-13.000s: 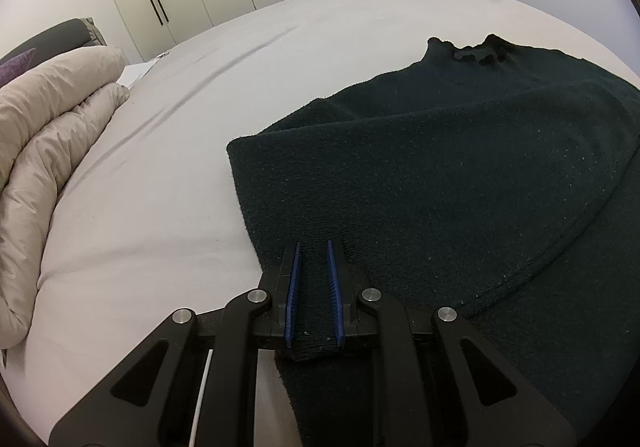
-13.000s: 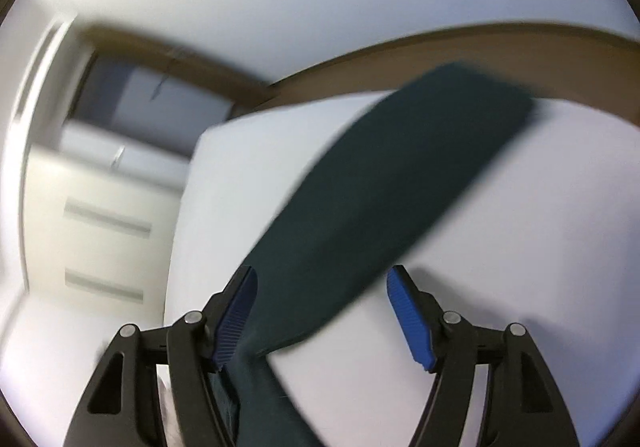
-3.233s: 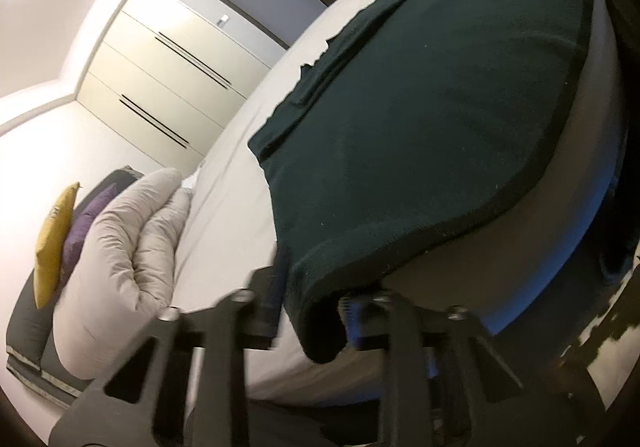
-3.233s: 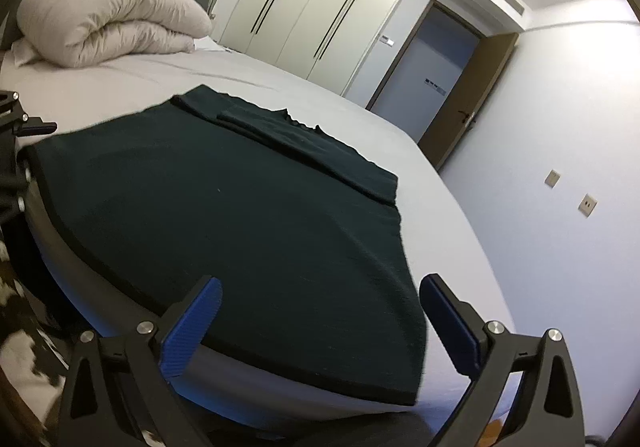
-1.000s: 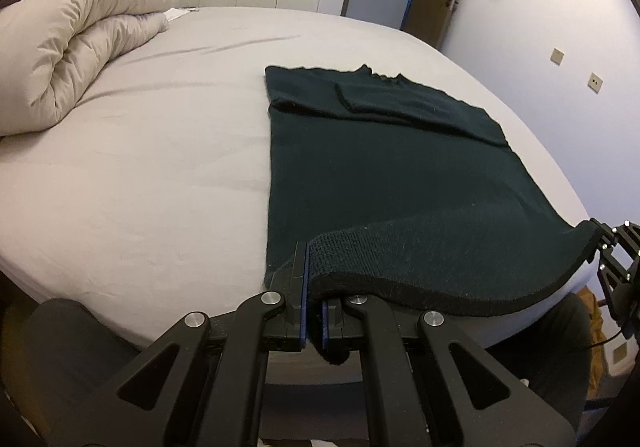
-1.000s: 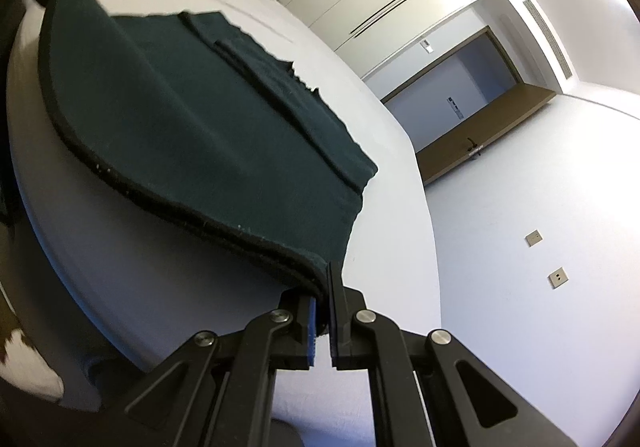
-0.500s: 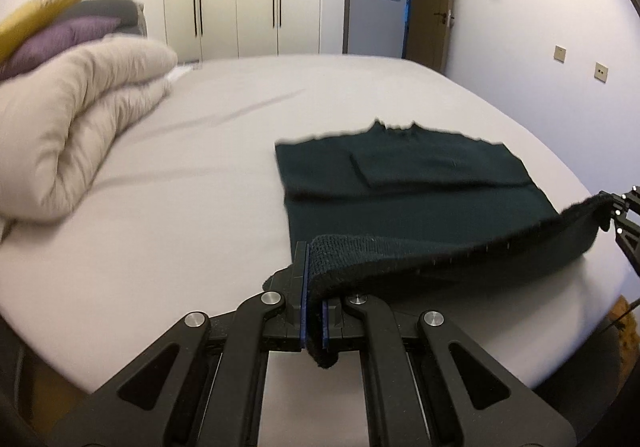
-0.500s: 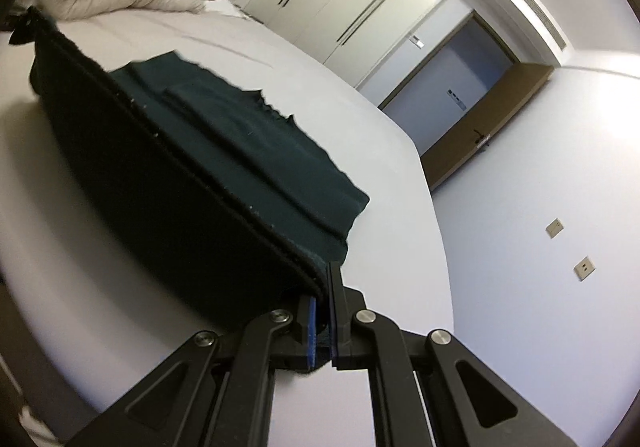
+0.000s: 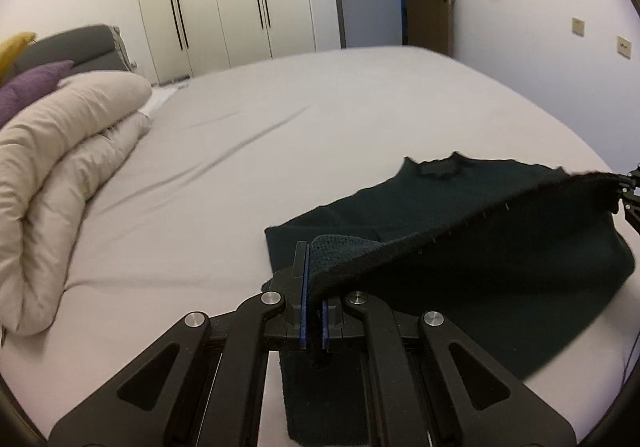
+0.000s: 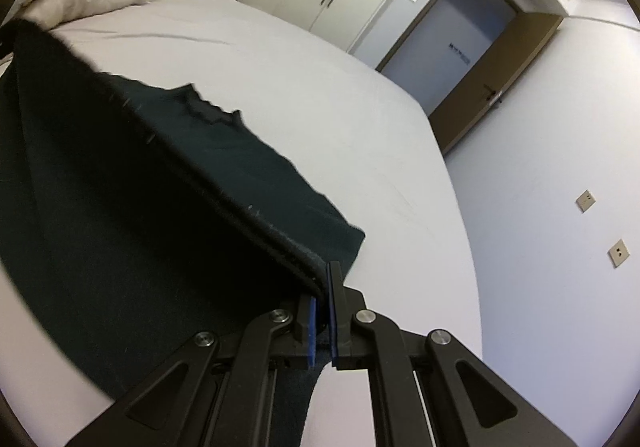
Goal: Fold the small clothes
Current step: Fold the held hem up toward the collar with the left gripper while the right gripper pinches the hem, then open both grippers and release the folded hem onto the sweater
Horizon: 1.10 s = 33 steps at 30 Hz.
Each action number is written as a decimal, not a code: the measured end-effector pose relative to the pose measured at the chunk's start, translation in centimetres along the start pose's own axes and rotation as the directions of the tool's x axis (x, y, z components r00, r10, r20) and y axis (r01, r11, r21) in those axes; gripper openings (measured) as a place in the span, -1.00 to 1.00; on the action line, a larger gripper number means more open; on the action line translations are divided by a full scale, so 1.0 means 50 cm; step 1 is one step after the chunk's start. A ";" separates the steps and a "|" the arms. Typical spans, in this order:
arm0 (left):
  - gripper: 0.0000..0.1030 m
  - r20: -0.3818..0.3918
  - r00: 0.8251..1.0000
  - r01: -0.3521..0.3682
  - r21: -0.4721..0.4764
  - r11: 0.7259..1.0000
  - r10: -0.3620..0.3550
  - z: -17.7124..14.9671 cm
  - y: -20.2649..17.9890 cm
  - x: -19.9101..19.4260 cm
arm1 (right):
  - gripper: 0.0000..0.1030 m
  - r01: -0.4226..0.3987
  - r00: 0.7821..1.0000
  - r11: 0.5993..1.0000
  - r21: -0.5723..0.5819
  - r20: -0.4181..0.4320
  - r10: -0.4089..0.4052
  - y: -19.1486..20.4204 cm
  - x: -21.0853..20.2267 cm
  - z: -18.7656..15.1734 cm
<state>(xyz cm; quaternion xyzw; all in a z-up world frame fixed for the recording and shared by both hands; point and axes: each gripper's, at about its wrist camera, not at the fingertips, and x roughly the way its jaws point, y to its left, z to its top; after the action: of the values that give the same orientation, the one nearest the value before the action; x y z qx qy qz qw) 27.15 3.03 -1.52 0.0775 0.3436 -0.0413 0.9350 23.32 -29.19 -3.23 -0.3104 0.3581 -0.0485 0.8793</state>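
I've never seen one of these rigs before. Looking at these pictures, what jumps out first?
First, the dark green sweater on the pale bed: its near hem is lifted off the sheet and stretched between the left gripper and the right gripper, whose blue-padded fingers pinch a corner each. Next, the rolled beige duvet piled at the left of the bed, by the purple cushion.

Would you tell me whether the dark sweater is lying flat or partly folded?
Partly folded: both grippers hold the sweater's hem raised above its neckline half.
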 end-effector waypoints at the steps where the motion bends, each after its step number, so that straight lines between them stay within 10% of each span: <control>1: -0.94 -0.018 1.000 -0.004 -0.001 1.000 0.004 0.018 0.003 0.040 | -0.91 0.001 1.000 1.000 0.001 -0.015 -0.001 -0.005 0.029 0.016; 14: -0.85 -0.149 0.989 -0.014 0.014 1.000 0.016 0.094 -0.006 0.339 | -0.85 -0.075 0.977 0.987 0.144 -0.189 0.102 -0.031 0.269 0.092; 20: -0.44 -0.218 0.976 0.011 -0.007 1.000 -0.012 0.089 0.005 0.428 | 0.80 0.038 0.979 0.975 0.219 -0.204 0.008 -0.062 0.302 0.092; 23: 0.57 -0.167 0.986 -0.027 -0.080 0.996 0.013 0.107 0.055 0.420 | 0.95 -0.012 0.974 0.925 0.380 -0.204 0.097 -0.119 0.312 0.066; 29: 0.59 -0.133 0.988 -0.095 -0.172 0.980 0.072 0.127 0.140 0.400 | 1.00 -0.123 0.952 0.787 0.605 -0.152 0.266 -0.179 0.317 0.046; 33: 0.59 -0.095 0.991 -0.104 -0.160 0.982 0.090 0.116 0.136 0.366 | 1.00 -0.230 0.864 0.693 0.683 -0.184 0.469 -0.173 0.363 0.065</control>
<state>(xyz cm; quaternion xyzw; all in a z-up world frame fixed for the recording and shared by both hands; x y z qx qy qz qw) 45.65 8.28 -8.24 0.0182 0.3821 0.0365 0.9232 40.07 -40.04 -7.30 0.0972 0.5206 -0.0500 0.8468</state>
